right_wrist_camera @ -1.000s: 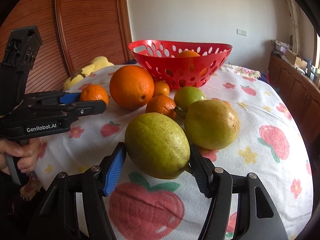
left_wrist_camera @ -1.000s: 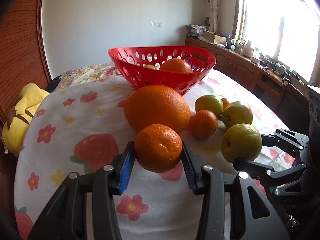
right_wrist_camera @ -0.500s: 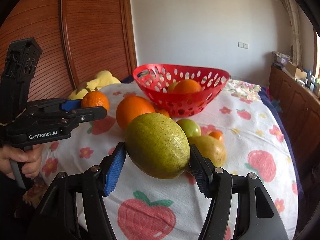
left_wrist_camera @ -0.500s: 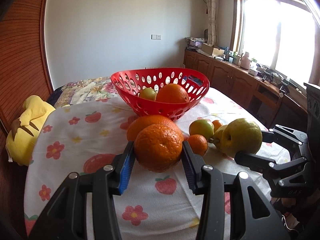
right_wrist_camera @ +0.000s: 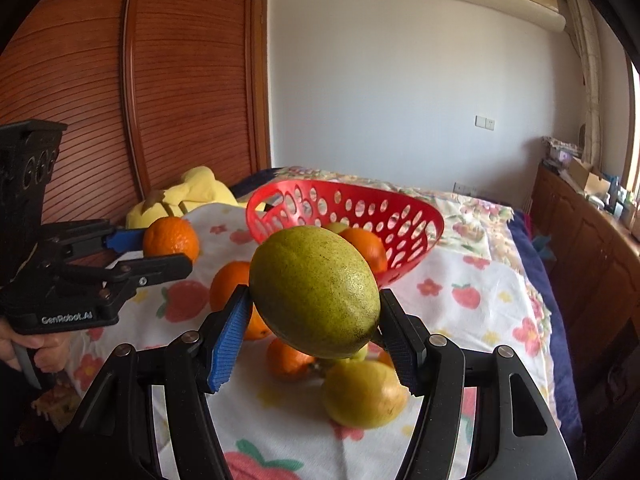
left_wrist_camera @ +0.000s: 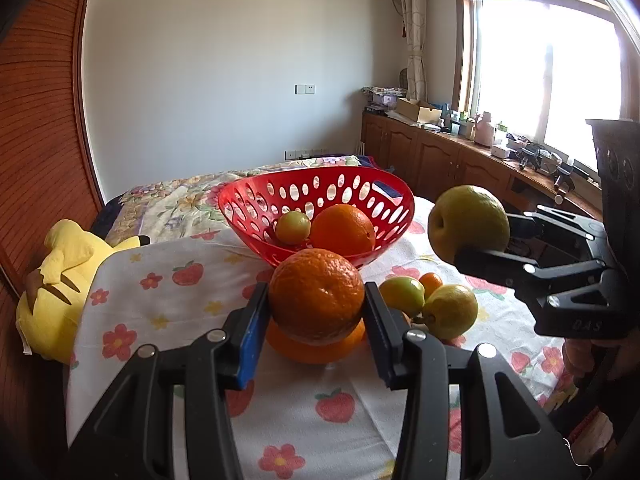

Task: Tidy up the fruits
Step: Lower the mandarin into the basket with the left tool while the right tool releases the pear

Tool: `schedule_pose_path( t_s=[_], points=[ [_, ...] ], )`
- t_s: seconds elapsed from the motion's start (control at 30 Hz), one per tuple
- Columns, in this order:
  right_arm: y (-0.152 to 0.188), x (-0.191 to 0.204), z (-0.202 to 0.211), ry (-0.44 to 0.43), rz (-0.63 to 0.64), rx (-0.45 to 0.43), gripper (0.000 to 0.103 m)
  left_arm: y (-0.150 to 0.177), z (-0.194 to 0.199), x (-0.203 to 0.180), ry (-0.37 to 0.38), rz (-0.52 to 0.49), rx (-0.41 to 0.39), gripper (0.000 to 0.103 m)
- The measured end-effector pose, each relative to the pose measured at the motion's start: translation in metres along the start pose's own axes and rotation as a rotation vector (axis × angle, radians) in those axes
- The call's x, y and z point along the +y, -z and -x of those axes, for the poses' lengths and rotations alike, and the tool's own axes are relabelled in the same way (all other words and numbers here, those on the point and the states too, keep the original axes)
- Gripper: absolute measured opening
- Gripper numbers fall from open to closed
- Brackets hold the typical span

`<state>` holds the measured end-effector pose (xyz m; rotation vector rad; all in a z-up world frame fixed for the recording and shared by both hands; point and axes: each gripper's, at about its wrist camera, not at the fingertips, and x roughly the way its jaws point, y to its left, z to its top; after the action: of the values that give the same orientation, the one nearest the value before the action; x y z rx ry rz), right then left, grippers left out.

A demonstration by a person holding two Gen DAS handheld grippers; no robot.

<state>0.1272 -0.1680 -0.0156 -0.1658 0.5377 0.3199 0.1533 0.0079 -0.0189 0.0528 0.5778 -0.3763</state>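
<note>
Left tool [left_wrist_camera: 316, 312] gripped one mandarin [left_wrist_camera: 316, 294]; right tool [right_wrist_camera: 314, 330] gripped one pear [right_wrist_camera: 314, 286]. Red basket [left_wrist_camera: 256, 208] held two fruits; loose pile on the bed partly hidden.

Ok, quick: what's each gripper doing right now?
Left gripper: closed on the small orange, clear of the cloth.
Right gripper: closed on the green pear, also in the air.

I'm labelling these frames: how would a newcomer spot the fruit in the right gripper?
Find the red basket on the fruit-print cloth. In front of it the right gripper holds a green pear in the air, larger and greener than the oranges around it.
</note>
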Motion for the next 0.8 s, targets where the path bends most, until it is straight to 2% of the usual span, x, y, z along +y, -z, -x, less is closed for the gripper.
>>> schedule_pose_path(
  t_s=[0.43, 0.8],
  points=[
    [-0.040, -0.016, -0.063, -0.028, 0.056, 0.061, 0.065, -0.028, -0.035, 0.019, -0.012, -0.007, 0.014, 0.044],
    [-0.046, -0.008, -0.116, -0.093, 0.111, 0.164, 0.065, -0.040, -0.058, 0.030, -0.026, -0.001, 0.025, 0.045]
  ],
)
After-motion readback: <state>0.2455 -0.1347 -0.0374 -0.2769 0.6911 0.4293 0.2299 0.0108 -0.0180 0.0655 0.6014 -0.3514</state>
